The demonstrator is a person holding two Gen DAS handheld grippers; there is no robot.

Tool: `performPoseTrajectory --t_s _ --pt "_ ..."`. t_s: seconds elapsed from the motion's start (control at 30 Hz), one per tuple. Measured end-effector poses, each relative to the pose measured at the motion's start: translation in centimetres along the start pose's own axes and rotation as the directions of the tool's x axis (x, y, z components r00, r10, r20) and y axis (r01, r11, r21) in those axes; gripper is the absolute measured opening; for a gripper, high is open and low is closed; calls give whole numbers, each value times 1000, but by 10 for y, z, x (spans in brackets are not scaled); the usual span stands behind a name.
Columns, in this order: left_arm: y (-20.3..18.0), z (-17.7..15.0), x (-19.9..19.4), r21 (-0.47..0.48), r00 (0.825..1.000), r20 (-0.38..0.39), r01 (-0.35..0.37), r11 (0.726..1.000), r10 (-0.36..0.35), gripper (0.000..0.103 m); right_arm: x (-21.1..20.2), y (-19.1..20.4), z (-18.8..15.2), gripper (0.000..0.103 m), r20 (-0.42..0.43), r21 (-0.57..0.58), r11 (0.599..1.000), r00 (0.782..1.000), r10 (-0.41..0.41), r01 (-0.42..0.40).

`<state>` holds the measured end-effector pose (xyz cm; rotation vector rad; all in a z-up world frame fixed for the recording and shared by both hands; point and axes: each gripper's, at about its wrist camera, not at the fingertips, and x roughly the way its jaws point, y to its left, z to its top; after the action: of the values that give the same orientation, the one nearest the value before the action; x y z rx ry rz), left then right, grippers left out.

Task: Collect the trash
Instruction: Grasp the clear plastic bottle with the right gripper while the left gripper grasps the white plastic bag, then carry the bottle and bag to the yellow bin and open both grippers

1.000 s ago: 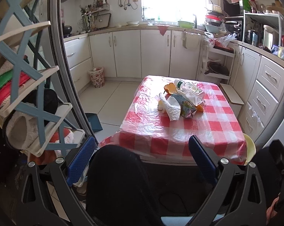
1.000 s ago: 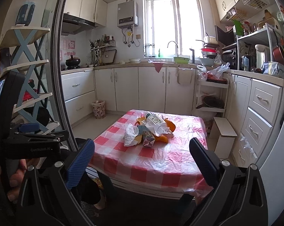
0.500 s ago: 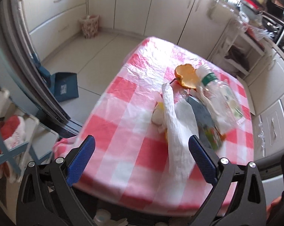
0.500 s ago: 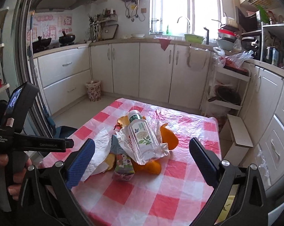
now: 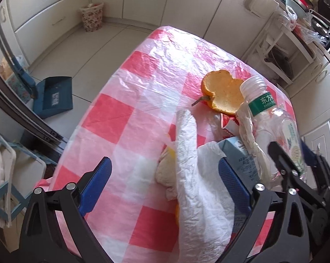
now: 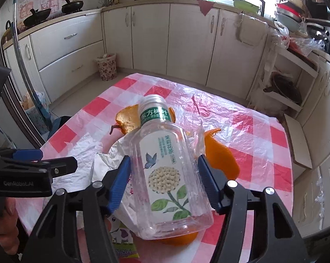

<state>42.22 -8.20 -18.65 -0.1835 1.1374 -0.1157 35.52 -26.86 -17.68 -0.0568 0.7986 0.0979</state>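
Note:
A pile of trash lies on the red-and-white checked table [image 5: 125, 114]. In it are a clear plastic bottle [image 6: 165, 164] with a green label, orange peels [image 5: 224, 92], a crumpled white bag [image 5: 200, 186] and a small blue carton [image 5: 239, 153]. My right gripper [image 6: 165, 175] is closing on the bottle's body, and both pads touch its sides. My left gripper [image 5: 165, 168] hangs over the white bag. Its jaws stand wide and are closing slightly, with the bag between them untouched. The bottle [image 5: 281, 127] and the right gripper's fingers [image 5: 296, 175] show at the right of the left wrist view.
A floral waste bin [image 6: 106, 66] stands on the floor by the far cabinets. A blue dustpan [image 5: 53, 96] lies on the floor left of the table. A white shelf rack [image 6: 283, 87] stands to the right. A hand [image 6: 5, 225] holds the left gripper's handle.
Both grippers came forward from the doorway, down over the table, and tilted toward the trash pile. The right jaws narrowed from wide open to the bottle's sides.

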Motion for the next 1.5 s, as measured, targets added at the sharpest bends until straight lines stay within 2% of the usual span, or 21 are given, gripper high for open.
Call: performPoseTrajectory --t_s 0.1,0.13,0.17,0.23,0.4,0.47,0.6,0.7,0.8,0.83,0.87,0.93,1.03,1.1,1.13,1.17,1.2,1.27,1.37,1.4,1.5 --pt "-1 -3 9 31 999 -44 5 999 -4 61 -2 -12 2 56 6 66 997 999 49 -50" --pt "0 -5 12 31 998 -60 10 999 -8 43 -6 -18 2 56 18 98 992 997 75 -76" --pt "4 -6 13 18 997 -72 22 1000 -21 30 -10 -23 2 56 32 131 986 994 104 -107" --pt "13 -8 10 -11 997 -67 42 999 -43 17 -20 -39 2 55 80 218 956 980 184 -197" --pt "20 -10 -23 5 996 87 -10 1000 9 10 -50 -69 -7 55 185 346 872 936 299 -347" --pt "18 -12 -40 18 985 173 -32 999 29 9 -60 -80 -14 55 215 383 834 917 337 -396" --pt "15 -18 -71 30 957 289 -23 999 14 7 -77 -106 -28 55 249 447 789 906 343 -422" --pt "15 -19 -83 40 950 313 -5 999 -8 6 -96 -131 -45 55 268 493 778 918 291 -390" --pt "19 -25 -67 23 978 209 24 999 -29 8 -114 -154 -65 55 276 534 771 934 228 -346" --pt "22 -24 -55 1 988 147 49 999 -48 16 -120 -161 -73 55 273 547 771 940 204 -326" --pt "24 -25 -46 -14 993 100 62 998 -60 34 -125 -168 -80 55 265 559 773 948 177 -300" --pt "28 -29 -31 -46 997 65 39 998 -36 57 -134 -181 -92 55 239 582 779 965 110 -233" --pt "23 -25 -20 -39 997 73 -15 999 18 62 -138 -206 -114 55 175 634 765 985 7 -118" --pt "19 -25 -11 -32 997 61 -37 999 38 56 -133 -226 -132 55 98 679 734 993 -63 -20" --pt "19 -25 -5 -36 998 39 -37 999 39 29 -129 -235 -141 55 55 702 712 995 -85 23" --pt "19 -26 1 -44 1000 11 -24 999 25 7 -122 -246 -153 55 3 727 683 994 -107 71" --pt "21 -27 5 -62 1000 -8 -2 998 2 3 -118 -255 -165 55 -33 746 658 993 -116 102" --pt "25 -28 0 -81 1000 22 1 997 1 2 -105 -274 -190 55 -111 792 590 988 -110 155" --pt "22 -26 -34 -71 986 163 -2 997 13 2 -85 -294 -224 55 -217 820 522 971 -98 236" --pt "20 -27 -49 -61 975 223 17 998 -3 2 -81 -298 -235 55 -241 825 505 966 -93 254" --pt "13 -32 -95 -8 922 376 102 995 -91 2 -56 -305 -256 56 -327 835 457 944 -35 306"
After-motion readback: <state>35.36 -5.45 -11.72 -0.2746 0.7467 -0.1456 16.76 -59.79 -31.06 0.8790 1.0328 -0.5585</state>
